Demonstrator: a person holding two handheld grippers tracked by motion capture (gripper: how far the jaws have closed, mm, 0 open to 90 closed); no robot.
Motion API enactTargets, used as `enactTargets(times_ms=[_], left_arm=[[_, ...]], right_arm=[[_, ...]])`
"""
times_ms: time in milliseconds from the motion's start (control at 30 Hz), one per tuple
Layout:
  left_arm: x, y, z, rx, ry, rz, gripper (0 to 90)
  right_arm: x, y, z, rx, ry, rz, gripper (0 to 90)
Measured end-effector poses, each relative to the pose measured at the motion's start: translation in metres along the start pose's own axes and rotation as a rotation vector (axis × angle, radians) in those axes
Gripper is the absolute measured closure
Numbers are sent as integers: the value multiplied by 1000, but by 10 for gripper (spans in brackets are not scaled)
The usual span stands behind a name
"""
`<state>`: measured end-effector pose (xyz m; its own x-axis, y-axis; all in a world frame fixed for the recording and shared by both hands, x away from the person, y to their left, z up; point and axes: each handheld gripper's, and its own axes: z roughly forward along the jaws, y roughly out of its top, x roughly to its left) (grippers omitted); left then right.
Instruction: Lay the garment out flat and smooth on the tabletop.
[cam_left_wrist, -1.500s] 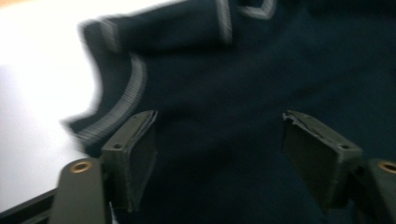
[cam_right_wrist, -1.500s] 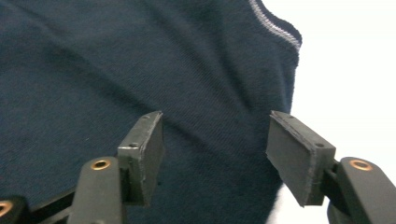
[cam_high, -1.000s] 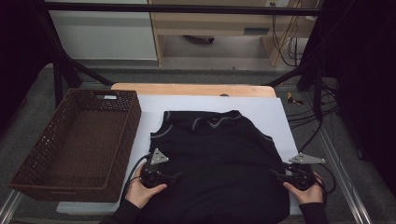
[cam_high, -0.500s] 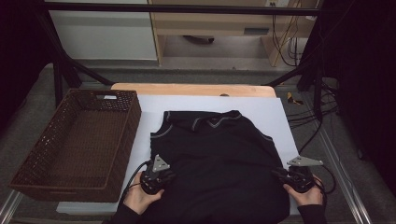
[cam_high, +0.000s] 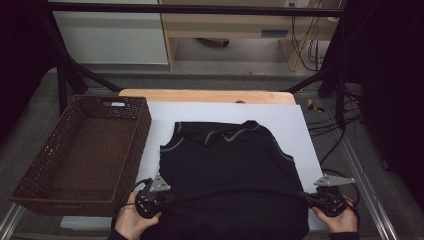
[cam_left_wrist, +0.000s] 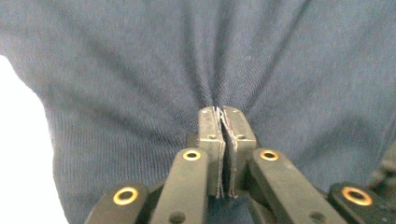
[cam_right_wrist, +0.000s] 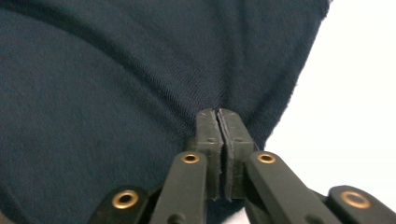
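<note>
From the high view we see a black sleeveless top (cam_high: 227, 175) spread on a white sheet (cam_high: 310, 145) over the table, its neckline toward twelve o'clock and its hem at six o'clock, nearest us. A brown woven basket (cam_high: 82, 155) sits at nine o'clock of the top, just beside it.

The left gripper (cam_high: 167, 196) meets the hem at about seven o'clock, the right gripper (cam_high: 306, 196) at about five o'clock, and the edge between them looks slightly lifted. That view is too small for us to read the jaws.

The left gripper view settles it: the left gripper (cam_left_wrist: 219, 112) has its jaws pressed together on a pinch of fabric (cam_left_wrist: 140, 70), creases fanning from the tips. In the right gripper view the right gripper (cam_right_wrist: 218, 113) clamps the cloth (cam_right_wrist: 116, 70) likewise, close to its side edge, with white sheet (cam_right_wrist: 355, 93) at three o'clock.
</note>
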<state>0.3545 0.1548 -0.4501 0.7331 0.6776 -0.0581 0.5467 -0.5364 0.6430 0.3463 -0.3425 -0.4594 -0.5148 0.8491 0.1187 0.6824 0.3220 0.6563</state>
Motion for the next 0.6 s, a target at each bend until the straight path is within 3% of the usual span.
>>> enactTargets(times_ms=[133,167,300,400,600], left_arm=[[6,15,8,-90,39,-5,560],[9,20,10,-111,49,-9,476],[26,40,21,-171,79,-21,278],[34,51,27,-184,76,-44,210],[45,74,42,-201,97,-39,143]], right_arm=[[-3,11,5,-81,-35,-26,560],[-5,15,8,-108,-42,-17,525],[-9,27,18,-167,-50,-16,381],[-9,32,26,-191,-46,-18,320],[-10,33,32,-196,-49,-24,253]])
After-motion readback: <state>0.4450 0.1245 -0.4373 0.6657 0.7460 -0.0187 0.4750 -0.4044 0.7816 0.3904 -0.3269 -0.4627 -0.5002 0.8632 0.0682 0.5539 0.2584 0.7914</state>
